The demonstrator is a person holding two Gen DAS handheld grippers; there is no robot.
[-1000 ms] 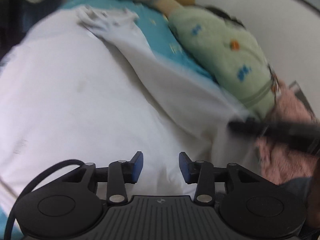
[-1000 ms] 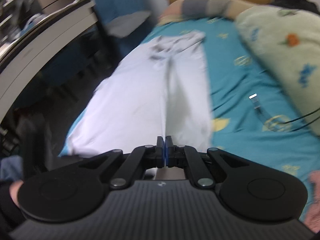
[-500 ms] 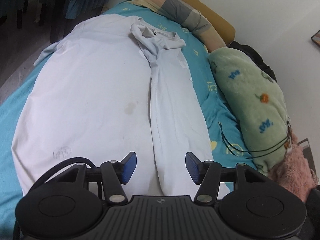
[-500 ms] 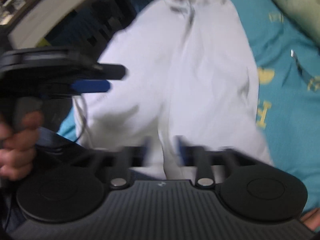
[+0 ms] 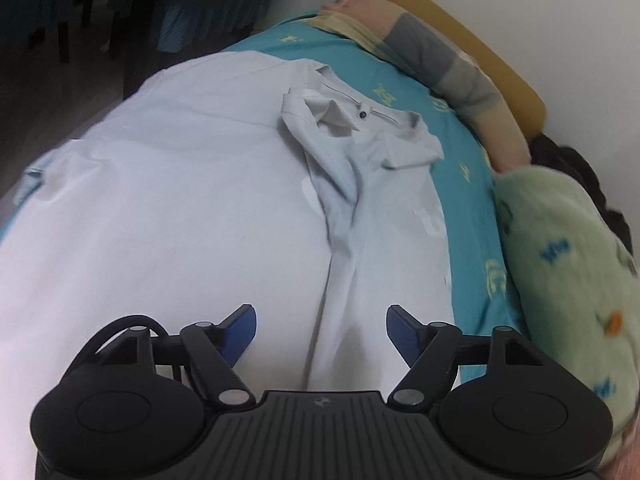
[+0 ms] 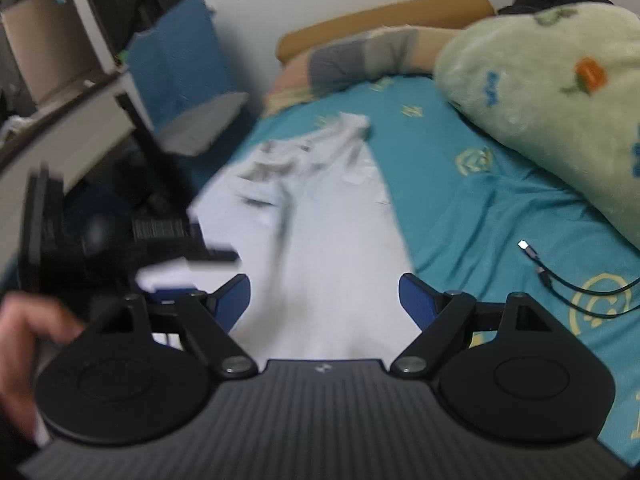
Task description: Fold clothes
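Both tongs, left tongs [image 5: 321, 330] and right tongs [image 6: 325, 300], gaping wide, empty, above white shirt [image 5: 192, 216]; next fold imo: grab hem corners evenly, keep collar [image 5: 360, 128] flat.

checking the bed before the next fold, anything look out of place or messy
The pale grey collared shirt has one side folded over, but its collar is crumpled and skewed. A loose black charging cable lies on the teal bedsheet beside the shirt.
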